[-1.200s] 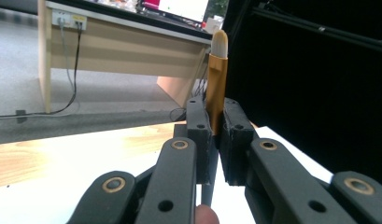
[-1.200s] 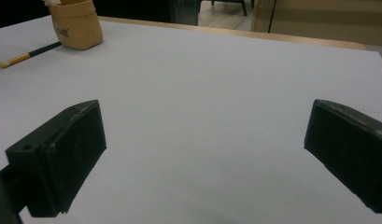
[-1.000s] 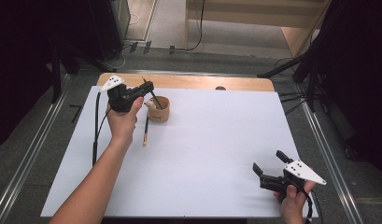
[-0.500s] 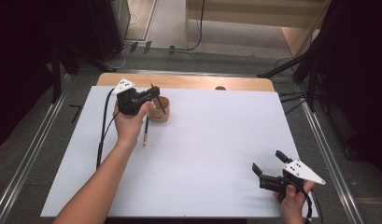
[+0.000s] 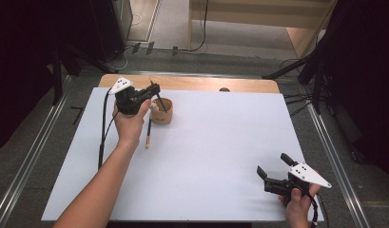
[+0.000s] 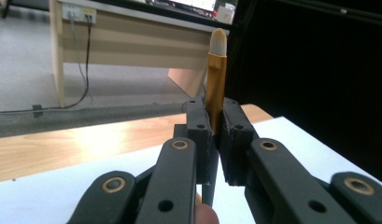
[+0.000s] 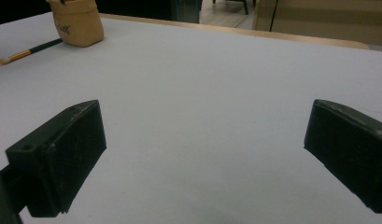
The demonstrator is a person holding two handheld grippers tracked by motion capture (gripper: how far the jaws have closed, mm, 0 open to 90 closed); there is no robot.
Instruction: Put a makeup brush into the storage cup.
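Observation:
My left gripper (image 5: pixel 155 89) is shut on a thin brush (image 5: pixel 160 100) above the left rear of the white sheet. The brush's dark handle slants down into a small tan cup (image 5: pixel 162 114). In the left gripper view the jaws of that gripper (image 6: pixel 213 112) pinch the brush's gold ferrule (image 6: pixel 215 79), and its pale tip points up. A second brush (image 5: pixel 148 132) lies flat on the sheet just in front of the cup. My right gripper (image 5: pixel 274 167) stands open low over the sheet's front right corner, with nothing between its jaws (image 7: pixel 202 154).
A white sheet (image 5: pixel 220 142) covers most of the wooden table (image 5: pixel 201 84). Metal rails (image 5: pixel 35 156) run along both sides on the floor. In the right gripper view the tan cup (image 7: pixel 76 21) and the lying brush (image 7: pixel 30 51) are far off at the upper left.
My left gripper has shifted slightly toward the cup with the brush still in it. The right gripper has not moved.

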